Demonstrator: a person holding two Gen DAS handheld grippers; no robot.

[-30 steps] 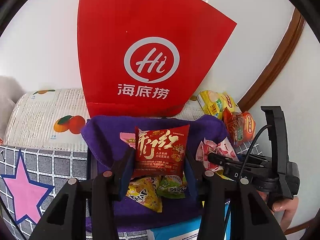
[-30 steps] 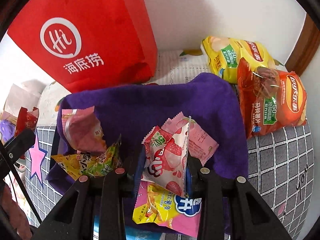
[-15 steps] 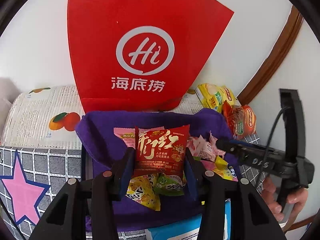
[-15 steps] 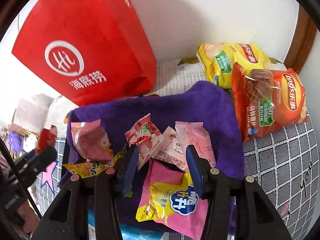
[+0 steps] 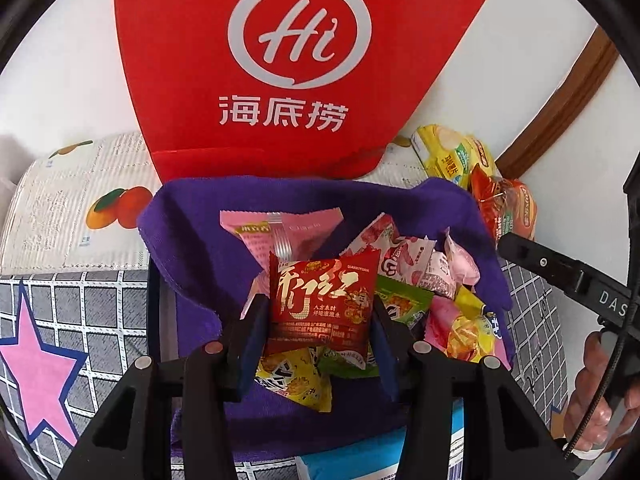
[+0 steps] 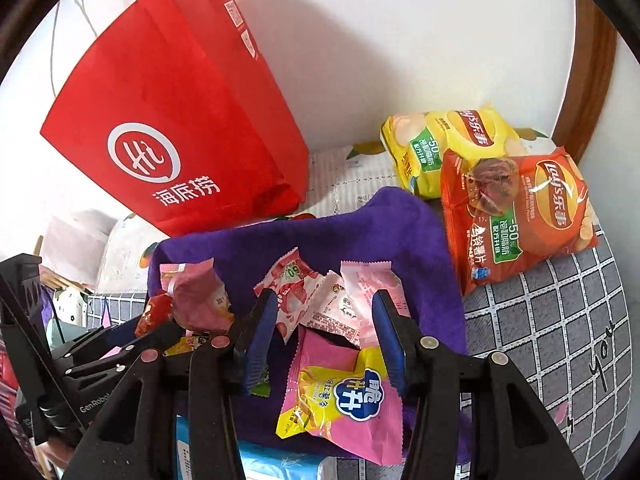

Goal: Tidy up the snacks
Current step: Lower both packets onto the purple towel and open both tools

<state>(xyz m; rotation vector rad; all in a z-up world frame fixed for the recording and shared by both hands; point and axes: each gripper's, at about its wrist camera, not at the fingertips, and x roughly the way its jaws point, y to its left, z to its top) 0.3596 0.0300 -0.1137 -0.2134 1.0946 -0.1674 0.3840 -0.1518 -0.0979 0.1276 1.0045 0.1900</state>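
Item 1, far left: checked cloth w/ pink star [image 5: 38,364] on the counter; no snacks on it.

Item 2: my left tool [image 5: 316,316], jaws closed on the red snack packet [image 5: 322,308], pinched at both side edges. Packet is upright, just above the loose pile in the purple-lined bin [image 5: 188,224]. To do this step well: lower it into a free spot in the bin, spread the jaws only once it's low, so it doesn't tip onto the yellow packet [image 5: 298,380] below.

Item 3, behind: red paper bag [image 5: 296,60] standing against the wall.

Item 4: my right tool [image 6: 326,336], jaws apart, gripping nothing, poised over the pink-and-white packets [image 6: 320,304] & the pink-yellow packet [image 6: 348,396]. Pose: level, pointing forward over the bin's near edge. My right hand [image 5: 600,408] wraps the handle; wrist angle prob. neutral, view is poor there.

Item 5, far right: yellow chip bag [image 6: 444,144] and orange chip bag [image 6: 516,216], outside the bin, touching.
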